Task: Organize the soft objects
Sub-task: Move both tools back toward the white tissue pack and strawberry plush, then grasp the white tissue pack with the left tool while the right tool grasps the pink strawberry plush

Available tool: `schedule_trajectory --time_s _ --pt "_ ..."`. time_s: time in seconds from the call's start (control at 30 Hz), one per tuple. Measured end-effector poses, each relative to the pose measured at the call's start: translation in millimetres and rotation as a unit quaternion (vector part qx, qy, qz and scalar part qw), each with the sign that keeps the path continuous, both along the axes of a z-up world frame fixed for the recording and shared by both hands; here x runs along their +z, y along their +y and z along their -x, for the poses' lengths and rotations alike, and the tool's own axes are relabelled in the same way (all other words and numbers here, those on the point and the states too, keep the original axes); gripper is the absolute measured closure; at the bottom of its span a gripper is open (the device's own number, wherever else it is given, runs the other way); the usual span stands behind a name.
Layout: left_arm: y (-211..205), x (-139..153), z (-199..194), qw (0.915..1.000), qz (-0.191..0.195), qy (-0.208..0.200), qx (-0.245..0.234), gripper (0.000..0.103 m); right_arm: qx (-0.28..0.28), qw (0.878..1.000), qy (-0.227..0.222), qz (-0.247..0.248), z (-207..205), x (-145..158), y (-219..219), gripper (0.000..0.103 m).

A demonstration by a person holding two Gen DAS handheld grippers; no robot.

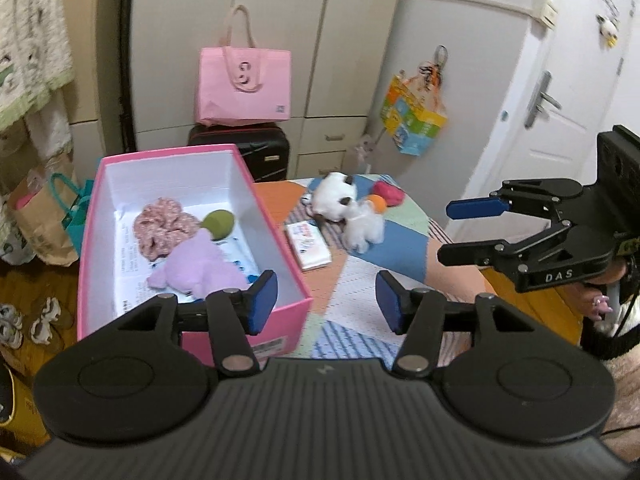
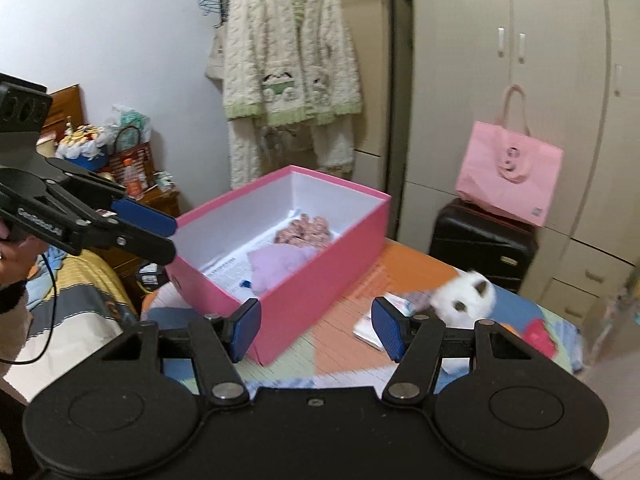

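Note:
A pink box [image 1: 280, 256] with a white inside stands on the patchwork bed cover. In it lie a pink scrunchie [image 1: 160, 228], a green ball [image 1: 219, 222] and a purple plush [image 1: 196, 264]. To the right of the box are a white plush cat [image 1: 336, 196], a white fluffy toy [image 1: 366, 224], an orange ball [image 1: 378, 202] and a red soft item [image 1: 388, 192]. My left gripper [image 1: 326, 300] is open and empty over the box's near right corner. My right gripper [image 1: 446, 232] is open and empty at the right. The right wrist view shows the box [image 2: 320, 280], the cat [image 2: 464, 296], my right gripper [image 2: 316, 328] and my left gripper [image 2: 174, 238].
A flat tissue pack [image 1: 308, 244] lies between box and toys. Behind the bed a pink tote bag [image 1: 244, 84] sits on a black suitcase [image 1: 264, 152] before a wardrobe. A white door [image 1: 560, 92] is at the right. A fleece robe [image 2: 292, 60] hangs on the wall.

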State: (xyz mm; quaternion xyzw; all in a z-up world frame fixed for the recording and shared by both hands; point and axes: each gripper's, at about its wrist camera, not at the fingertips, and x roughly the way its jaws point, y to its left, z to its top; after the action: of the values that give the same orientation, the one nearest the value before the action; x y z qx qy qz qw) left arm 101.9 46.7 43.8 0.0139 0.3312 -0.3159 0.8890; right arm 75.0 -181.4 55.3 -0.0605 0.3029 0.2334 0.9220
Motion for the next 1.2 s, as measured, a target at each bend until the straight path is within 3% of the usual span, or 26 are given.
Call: schedule_trajectory --time_s 0.33,0.6,0.8,0.97,1.2 --pt "-52.4 -8.7 5.4 0.9987 -0.021 0.000 -0.047 0.047 -0.046 0.999 -0.013 -0.006 23.9 -11.3 -47.5 0.037" --pt "-93.1 -21.9 -5.0 0.9979 -0.032 -0.012 -0.056 0.047 -0.068 0.997 -0.035 -0.021 18.3 -26.9 -77.7 0.037" --pt "-123.0 -37.4 -21.7 0.9977 -0.047 -0.033 -0.035 0.047 -0.082 0.995 -0.053 -0.037 -2.0 -43.1 -100.3 0.037" --pt "-142.6 -53.1 -46.4 0.9979 -0.052 -0.039 -0.004 0.047 -0.114 0.991 -0.071 -0.015 -27.1 -53.4 -114.7 0.037" --pt "-164.4 -74.8 -81.9 0.9940 -0.077 -0.058 0.053 0.047 -0.155 0.986 -0.029 -0.061 -77.4 -73.9 -157.8 0.037"
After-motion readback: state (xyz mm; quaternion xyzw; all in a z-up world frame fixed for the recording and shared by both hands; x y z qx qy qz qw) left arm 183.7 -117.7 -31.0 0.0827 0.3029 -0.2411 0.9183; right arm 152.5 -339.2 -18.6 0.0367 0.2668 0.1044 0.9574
